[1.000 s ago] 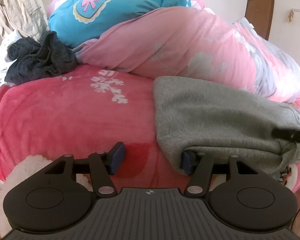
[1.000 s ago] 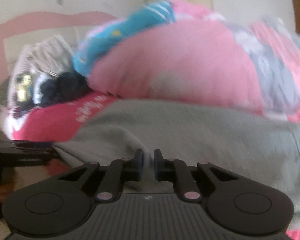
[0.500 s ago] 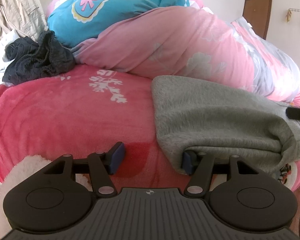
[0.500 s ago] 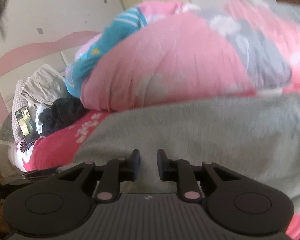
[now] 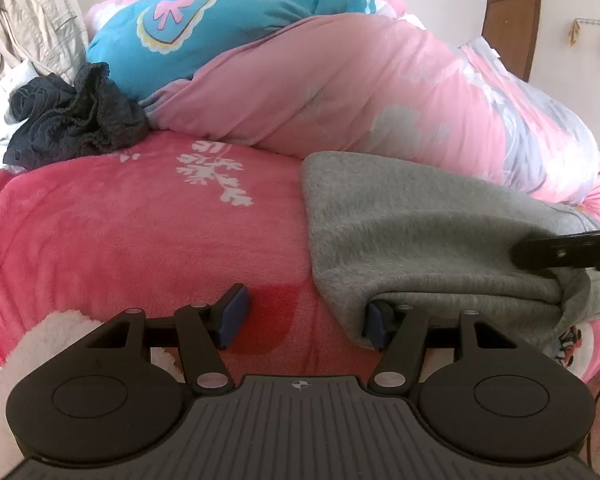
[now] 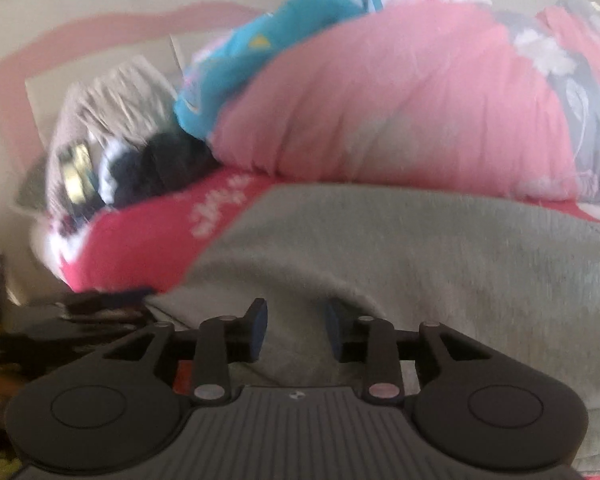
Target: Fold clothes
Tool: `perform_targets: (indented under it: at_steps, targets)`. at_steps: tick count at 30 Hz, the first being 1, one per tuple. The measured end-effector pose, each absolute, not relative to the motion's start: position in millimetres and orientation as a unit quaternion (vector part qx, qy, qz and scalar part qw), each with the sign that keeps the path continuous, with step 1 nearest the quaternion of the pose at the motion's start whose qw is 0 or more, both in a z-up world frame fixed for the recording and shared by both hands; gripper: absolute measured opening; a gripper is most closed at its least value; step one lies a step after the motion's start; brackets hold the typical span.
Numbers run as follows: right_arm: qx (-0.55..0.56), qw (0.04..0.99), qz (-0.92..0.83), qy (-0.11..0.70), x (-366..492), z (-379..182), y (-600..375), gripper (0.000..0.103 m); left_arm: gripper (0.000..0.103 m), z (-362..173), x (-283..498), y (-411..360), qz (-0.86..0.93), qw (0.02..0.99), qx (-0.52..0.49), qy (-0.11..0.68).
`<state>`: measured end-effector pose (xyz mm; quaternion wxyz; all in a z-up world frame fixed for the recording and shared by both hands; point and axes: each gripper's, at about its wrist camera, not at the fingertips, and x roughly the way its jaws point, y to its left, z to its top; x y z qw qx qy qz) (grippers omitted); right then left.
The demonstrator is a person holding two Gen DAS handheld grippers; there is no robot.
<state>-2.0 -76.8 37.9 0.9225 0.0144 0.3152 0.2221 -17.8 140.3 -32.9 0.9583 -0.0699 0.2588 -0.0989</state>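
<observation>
Grey garment [image 5: 420,240] on pink blanket [image 5: 120,240]; lettering unreadable.

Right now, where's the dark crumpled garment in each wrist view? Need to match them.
Left wrist: dark crumpled garment at upper left, on the pink blanket's far edge, below the beige clothes.
Right wrist: the same garment, blurred, left of centre, against the quilt's left end.
Shared landmark: the blue-and-pink quilt heaped behind it; the garment sits at its left foot in both.

Pink blanketed bed [image 5: 120,240], grey garment [image 5: 420,232], quilts [image 5: 340,92]
</observation>
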Motion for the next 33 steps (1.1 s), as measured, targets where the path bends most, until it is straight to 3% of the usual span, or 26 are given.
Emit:
perform_targets:
  at_steps: [2,14,17,19,20,33]
  targets:
    - [0.015,0.918,0.212,0.336,7,33,-73,0.043,0.061,-34,-19,141,-0.101,0.959,-0.071,0.257]
    - [-0.017,0.899,0.199,0.39,34,16,-53,0.044,0.063,-38,-18,145,-0.109,0.959,-0.076,0.251]
    - [-0.035,0.896,0.202,0.394,35,17,-51,0.031,0.063,-39,-19,144,-0.11,0.959,-0.077,0.249]
    - [-0.033,0.892,0.209,0.399,36,17,-52,0.005,0.063,-40,-19,144,-0.109,0.959,-0.078,0.249]
    - [-0.032,0.891,0.213,0.401,37,17,-52,0.002,0.063,-40,-19,145,-0.11,0.959,-0.078,0.249]
    - [0.036,0.857,0.28,0.431,24,26,-65,0.001,0.063,-40,-20,145,-0.111,0.959,-0.08,0.247]
